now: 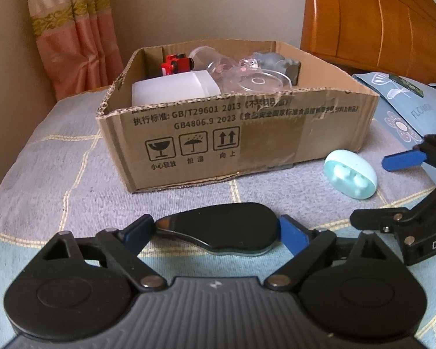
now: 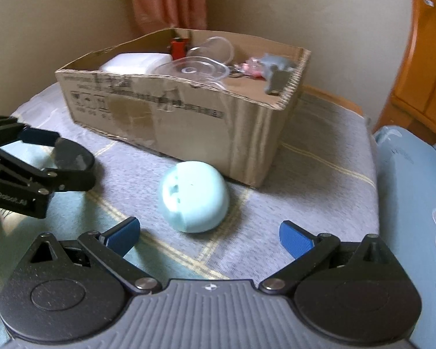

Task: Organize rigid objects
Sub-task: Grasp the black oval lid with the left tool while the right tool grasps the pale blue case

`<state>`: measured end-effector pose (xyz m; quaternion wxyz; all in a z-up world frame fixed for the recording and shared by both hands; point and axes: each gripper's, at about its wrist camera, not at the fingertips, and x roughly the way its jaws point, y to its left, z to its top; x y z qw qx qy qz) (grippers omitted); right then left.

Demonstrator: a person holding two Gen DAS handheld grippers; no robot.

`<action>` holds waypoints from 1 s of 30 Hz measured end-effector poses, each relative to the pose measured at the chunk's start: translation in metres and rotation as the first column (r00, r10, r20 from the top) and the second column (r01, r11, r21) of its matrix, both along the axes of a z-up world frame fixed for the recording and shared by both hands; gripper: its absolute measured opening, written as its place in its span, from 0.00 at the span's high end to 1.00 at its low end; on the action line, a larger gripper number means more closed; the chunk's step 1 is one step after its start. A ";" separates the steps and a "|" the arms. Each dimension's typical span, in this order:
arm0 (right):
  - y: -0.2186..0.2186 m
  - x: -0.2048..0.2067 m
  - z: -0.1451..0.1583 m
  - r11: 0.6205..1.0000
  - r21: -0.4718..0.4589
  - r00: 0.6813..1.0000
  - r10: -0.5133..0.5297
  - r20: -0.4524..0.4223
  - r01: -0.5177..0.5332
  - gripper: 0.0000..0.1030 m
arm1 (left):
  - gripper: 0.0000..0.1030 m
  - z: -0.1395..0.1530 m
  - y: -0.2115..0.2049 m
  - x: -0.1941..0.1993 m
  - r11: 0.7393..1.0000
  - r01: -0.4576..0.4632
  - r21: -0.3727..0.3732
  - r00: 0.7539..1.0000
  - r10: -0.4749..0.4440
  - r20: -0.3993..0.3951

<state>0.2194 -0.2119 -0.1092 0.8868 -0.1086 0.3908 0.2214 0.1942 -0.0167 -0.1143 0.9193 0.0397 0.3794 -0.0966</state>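
My left gripper [image 1: 215,232] is shut on a flat black oval object [image 1: 221,226], held low over the checked cloth [image 1: 58,174] in front of the cardboard box [image 1: 247,133]; it also shows in the right wrist view [image 2: 72,157]. My right gripper [image 2: 209,237] is open and empty, just short of a pale mint egg-shaped massager [image 2: 193,200], which lies on the cloth by the box's near right corner [image 1: 350,177]. The box [image 2: 189,122] holds a white container [image 1: 174,90], a red toy car [image 1: 177,64], clear plastic lids [image 1: 255,81] and a grey toy [image 1: 273,61].
A blue flowered pillow [image 1: 404,110] lies to the right, also in the right wrist view [image 2: 412,203]. A wooden headboard [image 1: 378,14] stands behind it. A curtain [image 1: 69,29] hangs at the back left by the wall.
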 end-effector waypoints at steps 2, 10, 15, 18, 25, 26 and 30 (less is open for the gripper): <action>0.003 0.002 -0.001 1.000 0.005 1.000 0.019 0.009 -0.019 0.00 | 0.10 0.000 0.000 0.000 1.000 0.001 -0.005 1.000 -0.001 0.001; 0.011 0.012 0.000 0.995 0.012 0.994 0.103 0.029 -0.104 0.08 | 0.10 0.000 0.000 -0.001 1.000 0.008 -0.006 1.000 -0.008 0.004; 0.016 0.015 0.003 0.991 0.001 0.990 0.136 0.029 -0.136 0.24 | 0.12 0.000 0.001 -0.001 1.000 0.016 -0.010 1.000 -0.015 0.006; 0.018 0.015 0.005 0.992 -0.002 0.991 0.129 0.024 -0.129 0.31 | 0.13 0.001 0.002 -0.001 1.000 0.018 -0.013 1.000 -0.018 0.004; 0.019 0.015 0.007 0.995 -0.012 0.995 0.100 0.008 -0.100 0.44 | 0.13 0.003 0.001 -0.001 0.999 0.038 0.002 0.999 -0.038 -0.014; 0.019 0.015 0.008 0.995 -0.015 0.995 0.098 0.005 -0.098 0.44 | 0.13 0.003 0.000 -0.001 0.999 0.047 0.010 0.999 -0.047 -0.015; 0.020 0.011 0.009 0.994 -0.036 0.995 0.104 -0.002 -0.104 0.44 | 0.13 0.008 -0.004 -0.003 0.993 0.105 0.059 0.994 -0.104 -0.022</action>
